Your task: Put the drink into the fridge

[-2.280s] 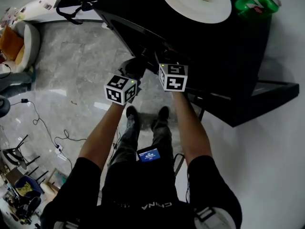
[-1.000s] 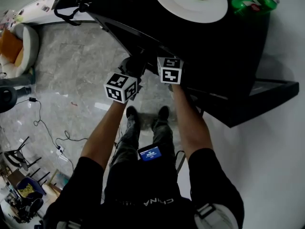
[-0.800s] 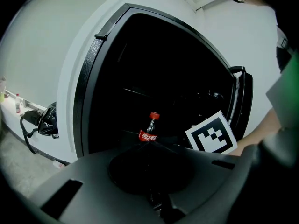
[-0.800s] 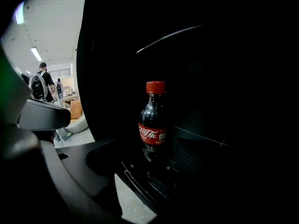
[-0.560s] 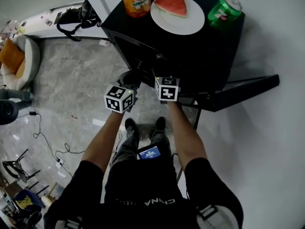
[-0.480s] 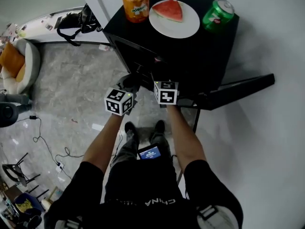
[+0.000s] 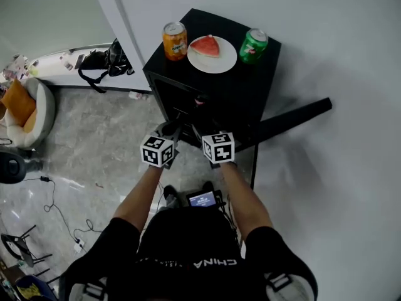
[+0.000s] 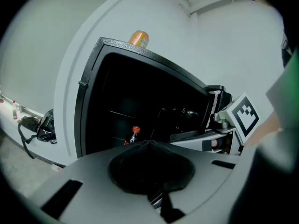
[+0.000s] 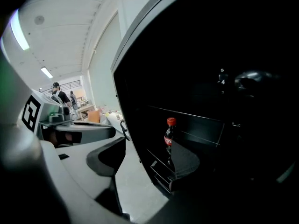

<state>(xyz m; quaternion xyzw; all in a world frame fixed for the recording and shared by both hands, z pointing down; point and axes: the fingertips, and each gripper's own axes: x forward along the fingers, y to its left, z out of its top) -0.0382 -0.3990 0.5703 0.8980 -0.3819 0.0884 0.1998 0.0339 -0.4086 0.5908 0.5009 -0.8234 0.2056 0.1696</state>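
A black mini fridge (image 7: 250, 83) stands open, its door (image 7: 294, 113) swung out to the right. On a shelf inside stands a cola bottle with a red cap (image 9: 170, 136), which also shows in the left gripper view (image 8: 134, 133). Both grippers hang side by side in front of the opening, apart from the bottle. My left gripper (image 8: 149, 146) (image 7: 169, 130) has its pads together with nothing in them. My right gripper (image 9: 145, 160) (image 7: 202, 132) is open and empty, and the bottle shows far beyond its gap.
On the fridge top stand an orange can (image 7: 175, 40), a white plate (image 7: 220, 59) with a watermelon slice (image 7: 205, 45), and a green can (image 7: 253, 45). A white wall runs behind and to the right. Bags (image 7: 100, 61) and cables (image 7: 53, 199) lie on the marble floor at left.
The view has drawn back from the fridge, so its whole top and both cans now show. Both grippers sit lower and farther from the opening, still side by side.
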